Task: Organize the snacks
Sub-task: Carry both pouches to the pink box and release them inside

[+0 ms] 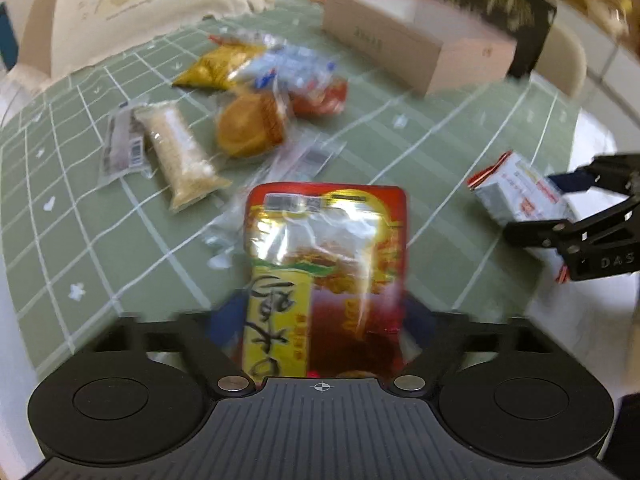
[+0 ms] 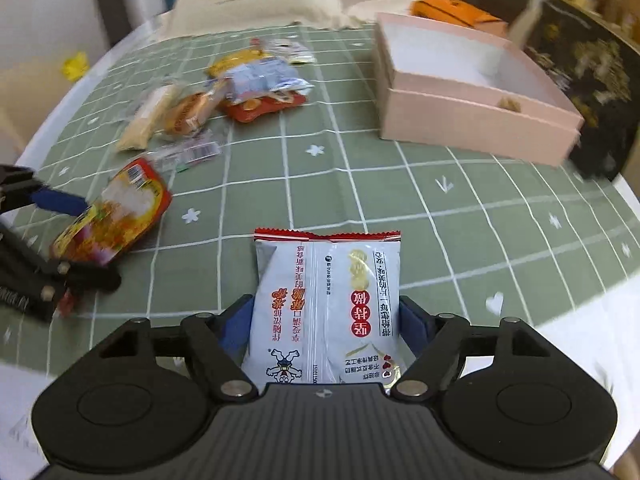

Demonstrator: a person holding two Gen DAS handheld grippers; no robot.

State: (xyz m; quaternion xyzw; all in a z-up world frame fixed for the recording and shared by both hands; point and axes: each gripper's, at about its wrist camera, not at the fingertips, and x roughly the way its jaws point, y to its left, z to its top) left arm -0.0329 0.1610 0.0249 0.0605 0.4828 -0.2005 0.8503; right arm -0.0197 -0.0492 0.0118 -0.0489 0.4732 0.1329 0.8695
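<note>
Left gripper point(image 1: 326, 320): blue-padded fingers clamp a glossy red-and-yellow foil snack pouch point(image 1: 326, 264), flat and rectangular, crinkled film catching glare, standing out ahead of the jaws. Right gripper point(image 2: 326, 320): fingers pinch a matte white snack packet point(image 2: 326, 308) with a red serrated top seam, pillow-shaped, printed in red characters.

Ahead and left of both grippers, loose snacks lie bunched on the green grid-patterned tablecloth point(image 2: 400, 200): a clear-wrapped pale rice bar point(image 1: 180, 156), a round golden pastry in clear film point(image 1: 250, 126), a yellow triangular pouch point(image 1: 218, 66), a red packet point(image 2: 262, 106) under a blue-and-white wrapper point(image 2: 264, 76).

Ahead and right, a pink rigid cardboard box point(image 2: 476, 120), open-topped, shallow, rectangular. Beyond it, an orange bag point(image 2: 452, 10), blurred.
</note>
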